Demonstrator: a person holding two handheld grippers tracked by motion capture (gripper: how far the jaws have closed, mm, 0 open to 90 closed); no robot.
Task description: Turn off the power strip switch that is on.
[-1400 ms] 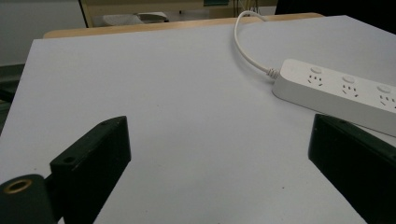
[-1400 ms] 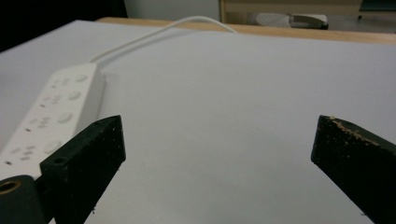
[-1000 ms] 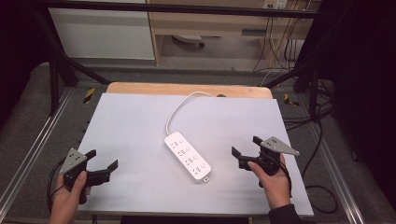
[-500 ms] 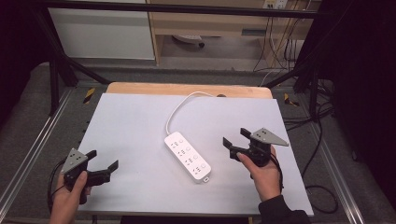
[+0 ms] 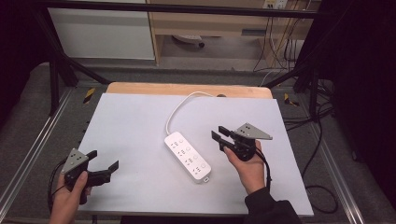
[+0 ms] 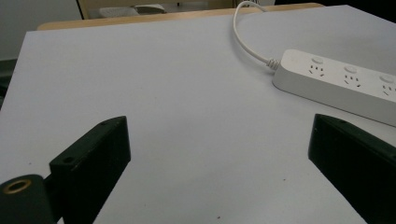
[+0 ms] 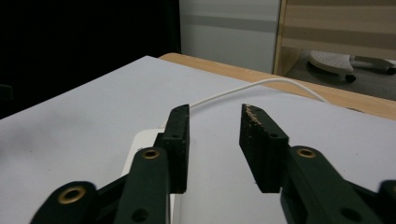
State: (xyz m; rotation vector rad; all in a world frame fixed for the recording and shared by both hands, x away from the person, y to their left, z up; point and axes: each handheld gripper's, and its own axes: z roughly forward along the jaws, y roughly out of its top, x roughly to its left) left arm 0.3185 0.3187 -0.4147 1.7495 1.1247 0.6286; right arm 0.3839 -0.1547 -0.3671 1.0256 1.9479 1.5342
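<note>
Power strip lies flat on the surface, just ahead of the right gripper and near it, not touching. In the right gripper view the strip's white corner shows under and beyond the near jaw, w/ the cord arcing away past the tips. Right gripper: jaws partly open, a modest gap, nothing held. Left gripper: jaws spread wide, empty, parked well apart from the strip; in the left gripper view the strip sits ahead and off to the far-jaw side, and its cord curls away toward the surface's back edge.

Handling, as a judgement: rigid plastic body, light to moderate weight, smooth and prob. a bit slippery on the glossy faces. Won't crush or bend, so a firm pinch is fine. The cord is soft and springy and will drag or twist the strip if the body is lifted by one end.

Where to grab: across the narrow width, long side to long side, somewhere mid-body so it doesn't pivot. The right gripper's current gap looks too tight for that width; it prob. needs to open more first. Avoid the switch buttons and sockets on top, and don't pull by the cord.
</note>
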